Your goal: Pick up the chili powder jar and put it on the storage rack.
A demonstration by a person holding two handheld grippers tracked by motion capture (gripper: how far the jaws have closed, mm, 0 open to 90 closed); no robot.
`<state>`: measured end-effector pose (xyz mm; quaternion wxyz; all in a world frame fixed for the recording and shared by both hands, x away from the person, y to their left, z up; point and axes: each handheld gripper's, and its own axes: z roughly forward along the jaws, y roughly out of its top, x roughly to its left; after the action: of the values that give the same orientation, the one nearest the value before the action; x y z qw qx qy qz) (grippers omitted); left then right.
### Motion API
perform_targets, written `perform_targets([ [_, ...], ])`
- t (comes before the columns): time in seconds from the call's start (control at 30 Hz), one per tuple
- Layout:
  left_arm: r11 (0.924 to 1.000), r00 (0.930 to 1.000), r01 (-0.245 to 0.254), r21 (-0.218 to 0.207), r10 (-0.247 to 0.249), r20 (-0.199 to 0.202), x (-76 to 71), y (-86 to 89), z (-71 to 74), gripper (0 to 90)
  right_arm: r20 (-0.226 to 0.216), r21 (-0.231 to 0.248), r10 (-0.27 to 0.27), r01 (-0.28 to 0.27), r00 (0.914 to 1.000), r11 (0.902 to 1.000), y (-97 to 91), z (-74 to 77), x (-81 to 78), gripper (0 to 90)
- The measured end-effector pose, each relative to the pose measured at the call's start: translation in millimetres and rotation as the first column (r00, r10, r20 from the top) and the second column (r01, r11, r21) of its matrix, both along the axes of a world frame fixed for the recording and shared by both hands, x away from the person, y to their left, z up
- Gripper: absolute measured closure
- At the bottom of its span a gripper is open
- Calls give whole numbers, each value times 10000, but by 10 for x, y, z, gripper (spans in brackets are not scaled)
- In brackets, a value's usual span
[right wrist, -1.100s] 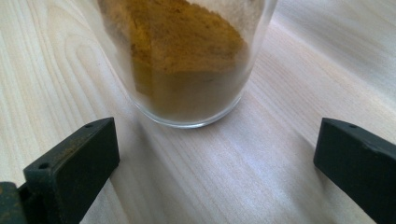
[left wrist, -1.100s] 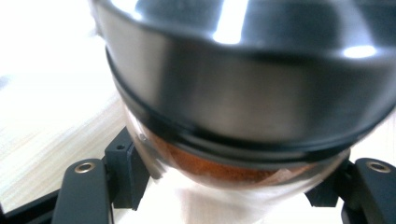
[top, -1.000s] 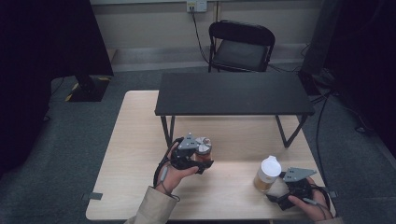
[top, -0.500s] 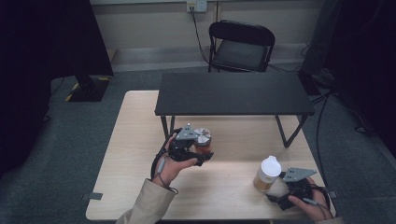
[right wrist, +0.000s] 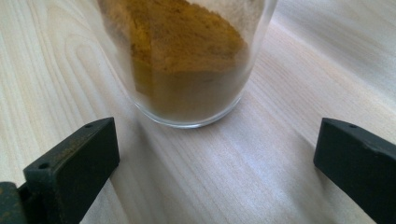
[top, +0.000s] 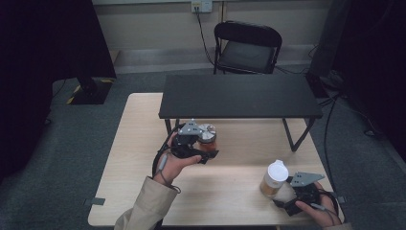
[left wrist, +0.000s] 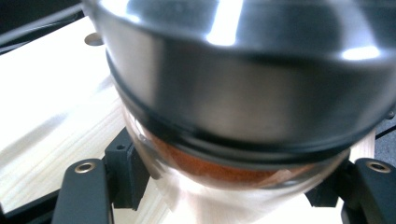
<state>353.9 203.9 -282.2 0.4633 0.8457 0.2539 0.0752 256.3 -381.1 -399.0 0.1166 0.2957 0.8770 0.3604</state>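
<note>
Count from the high view:
- 2 jars: one with a metal lid (top: 207,134), red-brown powder inside; one with a white lid (top: 274,178), yellow-brown powder inside.
- 2 grippers: left gripper (top: 200,149), right gripper (top: 287,196).
- 2 hands, one on each gripper.
- 1 wooden table (top: 134,158).
- 1 black shelf (top: 239,96) standing on the table.
- 1 folding chair (top: 246,45) behind the table.
- 1 wall socket (top: 201,5).
</note>
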Motion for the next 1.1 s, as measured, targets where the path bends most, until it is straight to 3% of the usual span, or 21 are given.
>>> perform_targets([
  [1.1, 9997, 9987, 216, -112, -210, 475, 203, -29, 556, 305, -1, 2, 1, -1, 10000, 10000, 0, 0, 0, 0],
])
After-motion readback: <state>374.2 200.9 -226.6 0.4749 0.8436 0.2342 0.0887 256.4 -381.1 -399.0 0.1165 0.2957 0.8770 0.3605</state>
